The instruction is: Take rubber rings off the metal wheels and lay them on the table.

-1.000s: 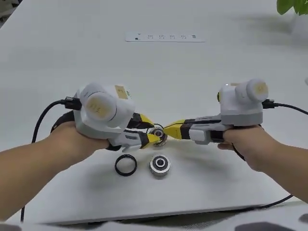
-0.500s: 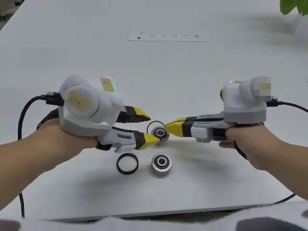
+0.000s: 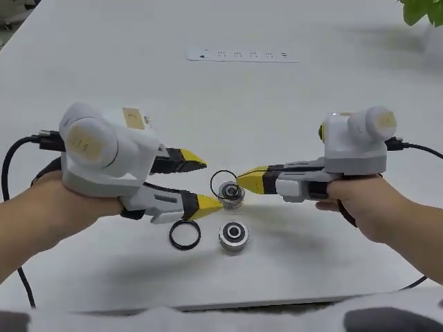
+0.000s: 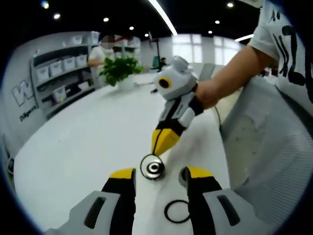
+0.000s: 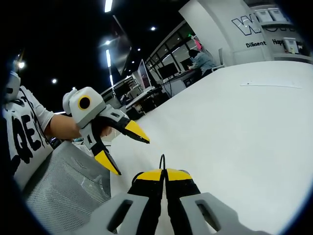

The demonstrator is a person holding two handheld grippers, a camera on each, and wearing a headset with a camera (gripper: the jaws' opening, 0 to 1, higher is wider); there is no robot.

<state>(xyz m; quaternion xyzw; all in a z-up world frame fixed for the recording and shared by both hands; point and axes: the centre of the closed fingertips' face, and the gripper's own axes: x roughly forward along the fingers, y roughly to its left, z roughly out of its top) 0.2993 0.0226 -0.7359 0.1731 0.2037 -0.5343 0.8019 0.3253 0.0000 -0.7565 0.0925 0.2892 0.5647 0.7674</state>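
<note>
**Right gripper (image 3: 243, 181) is pinching a ring (image 3: 222, 171) just above a wheel (image 3: 231, 194), at the centre of the head view.**

The right gripper's jaws are pressing together on the ring's right edge. The left gripper (image 3: 199, 182) is standing released, jaws spread, just left of the wheel, which appears to be sitting on the table (image 3: 291, 104). The ring is overlapping the wheel's upper left; whether they are touching cannot be told. Being round, the ring has no long axis. Its open face is pointing toward the head camera, and in the right gripper view it is showing edge-on, rising from the jaw seam. The step is probably calling for a firm pinch: lift clear of the wheel, carry toward the loose ring (image 3: 172, 235) at lower left, tip flat, lower, then release, avoiding the second wheel (image 3: 233, 235).
</note>
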